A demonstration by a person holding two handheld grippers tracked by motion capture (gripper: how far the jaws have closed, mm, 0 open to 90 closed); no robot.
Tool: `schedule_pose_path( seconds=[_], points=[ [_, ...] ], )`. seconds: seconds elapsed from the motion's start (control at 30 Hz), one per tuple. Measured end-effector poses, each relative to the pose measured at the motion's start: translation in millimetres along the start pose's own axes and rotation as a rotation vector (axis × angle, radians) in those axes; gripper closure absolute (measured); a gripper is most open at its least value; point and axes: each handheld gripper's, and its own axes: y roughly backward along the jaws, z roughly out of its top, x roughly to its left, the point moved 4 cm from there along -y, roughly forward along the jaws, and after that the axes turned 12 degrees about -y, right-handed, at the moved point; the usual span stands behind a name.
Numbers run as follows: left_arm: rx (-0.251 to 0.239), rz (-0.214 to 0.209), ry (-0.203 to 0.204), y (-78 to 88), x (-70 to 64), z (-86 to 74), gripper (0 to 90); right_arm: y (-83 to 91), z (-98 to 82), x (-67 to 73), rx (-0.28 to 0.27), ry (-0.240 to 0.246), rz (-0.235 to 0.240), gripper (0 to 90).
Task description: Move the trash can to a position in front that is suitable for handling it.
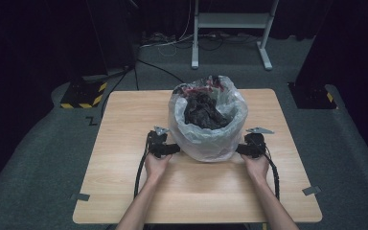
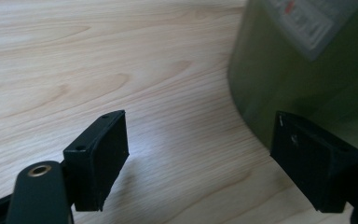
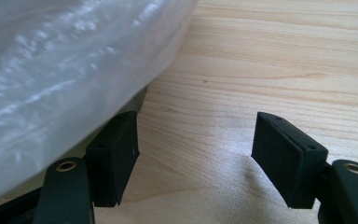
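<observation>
A green bin lined with a clear plastic bag [image 1: 208, 129] stands at the middle of the wooden table [image 1: 124, 124], and dark crumpled waste [image 1: 202, 112] fills it. My left gripper [image 1: 172, 149] rests low against the bin's left side. In the left gripper view the left gripper [image 2: 200, 140] is open, its right jaw beside the green bin wall [image 2: 298, 79], with bare wood between the jaws. My right gripper [image 1: 242, 149] sits at the bin's right side. It [image 3: 196, 140] is open, its left jaw tucked under the overhanging bag [image 3: 65, 70].
A white label [image 2: 307, 23] is stuck on the bin wall. Grey tape tabs [image 1: 80, 196] [image 1: 311, 190] mark the table's front corners. On the floor behind stand a white metal frame [image 1: 230, 21] and a yellow-and-black striped base [image 1: 84, 93], with cables [image 1: 158, 67] between them.
</observation>
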Motion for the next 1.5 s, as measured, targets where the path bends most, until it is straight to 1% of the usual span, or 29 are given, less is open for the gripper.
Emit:
schedule_pose_path(
  seconds=[0.03, 0.07, 0.3, 0.4, 0.43, 0.47, 0.5, 0.6, 0.7, 0.73, 0.77, 0.83, 0.87, 0.9, 0.93, 0.97, 1.0, 1.07, 1.13, 1.23, 1.27, 1.33, 1.37, 1.4, 1.43, 1.47, 1.5],
  points=[
    [0.0, 0.012, -0.012, -0.4, -2.9, 3.6, 20.0, -0.2, 0.1, 0.3, 0.0, 0.004, 0.0, 31.3],
    [0.004, 0.015, -0.018, -0.6, -4.0, 5.2, 21.1, -0.4, -0.1, 1.2, 0.002, -0.002, 0.003, 31.2],
    [0.001, 0.009, -0.03, -2.2, -10.0, 10.9, 22.7, -1.4, 0.4, 0.2, -0.002, -0.004, 0.014, 31.0],
    [0.01, 0.007, -0.042, -4.7, -14.2, 15.1, 22.7, -0.2, 1.7, -0.9, -0.009, -0.001, 0.016, 31.5],
    [0.013, 0.009, -0.048, -5.7, -15.7, 16.8, 23.5, 1.1, 2.2, -2.3, -0.012, -0.002, 0.004, 31.8],
    [0.013, 0.005, -0.05, -7.5, -18.4, 20.1, 23.5, 1.9, 2.6, -3.9, -0.012, -0.01, 0.004, 31.7],
    [0.013, 0.005, -0.05, -7.5, -18.4, 20.1, 23.5, 1.9, 2.6, -3.9, -0.012, -0.01, 0.004, 31.7],
    [0.01, 0.002, -0.056, -10.1, -22.8, 24.4, 23.5, 3.8, 3.4, -9.1, -0.018, -0.012, -0.002, 31.5],
    [0.012, -0.01, -0.058, -13.8, -27.6, 27.0, 23.9, 6.2, 4.1, -14.0, -0.022, -0.02, -0.009, 31.6],
    [0.012, -0.012, -0.069, -15.9, -30.1, 29.1, 24.7, 7.5, 4.9, -17.3, -0.024, -0.023, -0.011, 31.6],
    [0.012, -0.012, -0.069, -15.9, -30.1, 29.1, 25.0, 7.5, 4.9, -17.3, -0.024, -0.023, -0.011, 31.6],
    [0.015, -0.017, -0.077, -18.8, -33.4, 32.5, 25.3, 9.8, 6.1, -22.2, -0.029, -0.026, -0.019, 32.7],
    [0.018, -0.02, -0.078, -21.9, -37.4, 36.3, 25.5, 11.0, 6.6, -24.6, -0.032, -0.03, -0.028, 32.9],
    [0.018, -0.02, -0.078, -21.9, -37.4, 36.3, 25.5, 11.0, 6.6, -24.6, -0.032, -0.03, -0.028, 32.9],
    [0.012, -0.025, -0.079, -25.1, -41.2, 40.2, 25.5, 12.6, 7.6, -28.5, -0.034, -0.036, -0.034, 33.0],
    [0.012, -0.025, -0.079, -25.1, -41.2, 40.2, 25.4, 12.6, 7.6, -28.5, -0.034, -0.036, -0.034, 33.0],
    [0.015, -0.028, -0.075, -27.2, -43.8, 42.4, 25.4, 14.1, 8.6, -32.1, -0.037, -0.05, -0.039, 33.2],
    [0.017, -0.03, -0.083, -31.0, -47.2, 46.3, 25.5, 14.4, 9.3, -33.9, -0.041, -0.044, -0.04, 33.2],
    [0.028, -0.037, -0.09, -36.8, -52.4, 52.0, 25.5, 14.9, 10.6, -39.3, -0.04, -0.062, -0.051, 33.1],
    [0.038, -0.048, -0.093, -41.0, -55.2, 56.4, 25.3, 14.2, 11.5, -42.5, -0.038, -0.059, -0.056, 32.5],
    [0.038, -0.058, -0.088, -42.4, -56.5, 58.0, 24.6, 13.9, 11.5, -44.0, -0.036, -0.062, -0.061, 31.7],
    [0.038, -0.062, -0.094, -42.9, -56.9, 59.4, 22.6, 13.2, 10.5, -46.7, -0.024, -0.066, -0.07, 30.3],
    [0.038, -0.063, -0.097, -42.2, -56.2, 59.2, 21.9, 12.9, 8.9, -48.9, -0.014, -0.065, -0.077, 29.8],
    [0.039, -0.065, -0.094, -41.4, -55.2, 58.2, 20.4, 12.9, 5.0, -53.5, -0.002, -0.052, -0.097, 29.1],
    [0.038, -0.065, -0.091, -40.6, -54.1, 57.1, 20.4, 12.9, 5.0, -53.5, -0.002, -0.052, -0.097, 29.1],
    [0.047, -0.058, -0.088, -37.9, -49.0, 52.8, 20.4, 13.0, 0.4, -58.6, 0.007, -0.035, -0.124, 28.6],
    [0.047, -0.058, -0.088, -37.9, -49.0, 52.8, 20.4, 13.0, 0.4, -58.6, 0.007, -0.035, -0.124, 28.6]
  ],
)
